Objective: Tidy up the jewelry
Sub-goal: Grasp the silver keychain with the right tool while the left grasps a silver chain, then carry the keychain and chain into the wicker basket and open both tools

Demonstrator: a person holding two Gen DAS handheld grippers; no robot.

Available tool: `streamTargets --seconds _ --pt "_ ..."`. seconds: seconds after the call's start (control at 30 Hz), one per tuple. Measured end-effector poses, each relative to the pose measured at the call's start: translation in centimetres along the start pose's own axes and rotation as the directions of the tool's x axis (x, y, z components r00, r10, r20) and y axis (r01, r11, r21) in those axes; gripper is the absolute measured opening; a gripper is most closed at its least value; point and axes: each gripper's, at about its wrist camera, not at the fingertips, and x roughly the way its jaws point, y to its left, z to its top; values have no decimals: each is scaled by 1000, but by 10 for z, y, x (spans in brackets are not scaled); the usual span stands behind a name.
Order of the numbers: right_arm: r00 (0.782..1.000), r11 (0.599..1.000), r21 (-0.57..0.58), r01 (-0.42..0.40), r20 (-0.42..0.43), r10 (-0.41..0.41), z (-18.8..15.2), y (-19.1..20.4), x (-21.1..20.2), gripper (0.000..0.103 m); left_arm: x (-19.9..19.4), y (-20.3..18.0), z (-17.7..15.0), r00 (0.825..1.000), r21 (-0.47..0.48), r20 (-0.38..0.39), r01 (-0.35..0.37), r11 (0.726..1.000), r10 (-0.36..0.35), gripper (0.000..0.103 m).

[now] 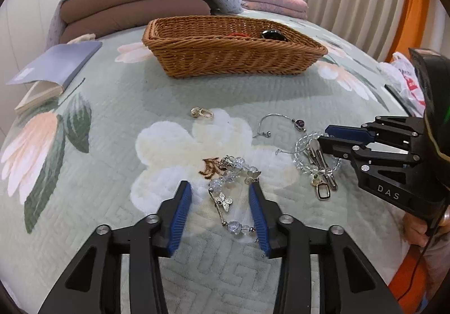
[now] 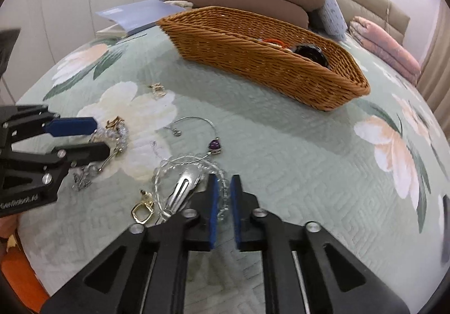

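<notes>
**Both jaws low over loose jewelry, basket waiting**

Jaws first: left gripper (image 1: 220, 195) spread wide, straddling the butterfly bead bracelet (image 1: 230, 190), pads either side, not closed on it. Right gripper (image 2: 223, 193) narrowed to a slim gap around a run of the clear bead ring (image 2: 191, 170); pinched or just bracketing, cannot tell.

Placement relative to the wicker basket (image 1: 225, 58): all loose pieces on the quilt (image 1: 112, 122) on the near side, well apart from it. Thin bangle with purple stone (image 2: 215, 144) nearest the basket, gold clasp charm (image 1: 201, 112) off alone, silver hair clip (image 2: 184, 187) lying across the bead ring, gold square charm (image 2: 142, 212) just beside the clip. Something black and something red already inside the basket.

Step in hand, by judgement: grab and transfer.
- Close left on a bead, not the wire.
- Lift right slowly; clip likely tangled, could drag along.
- Clear the rim before release.
</notes>
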Motion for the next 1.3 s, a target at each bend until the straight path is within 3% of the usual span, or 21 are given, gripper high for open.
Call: streamTargets --seconds 0.13,0.3,0.4,0.83,0.87,1.1,1.2,1.3 --pt "999 999 0 -38 13 38 -3 0 -4 10 0 1 0 1000 -8 5 -29 1000 29 15" --pt "990 991 17 -130 55 129 -7 -3 -18 9 -4 3 -2 1000 -16 21 -15 1000 16 15" --pt "976 984 10 -175 132 173 -3 -1 -34 9 -10 4 -3 999 -35 43 3 999 -1 15" --pt "950 975 64 -211 249 189 11 -14 -62 9 -55 13 14 974 -90 183 152 984 -134 14" --pt "948 975 68 -212 256 188 11 -15 -65 9 -57 13 15 972 -86 188 159 984 -141 0" --pt "944 972 89 -219 271 188 11 -24 -69 9 -68 16 24 965 -69 209 176 982 -158 0" --pt "948 972 92 -218 257 188 8 -25 -66 9 -60 25 21 967 -95 170 208 974 -190 2" --pt "949 971 93 -220 250 192 7 -25 -64 9 -43 31 12 984 -100 91 164 981 -155 20"
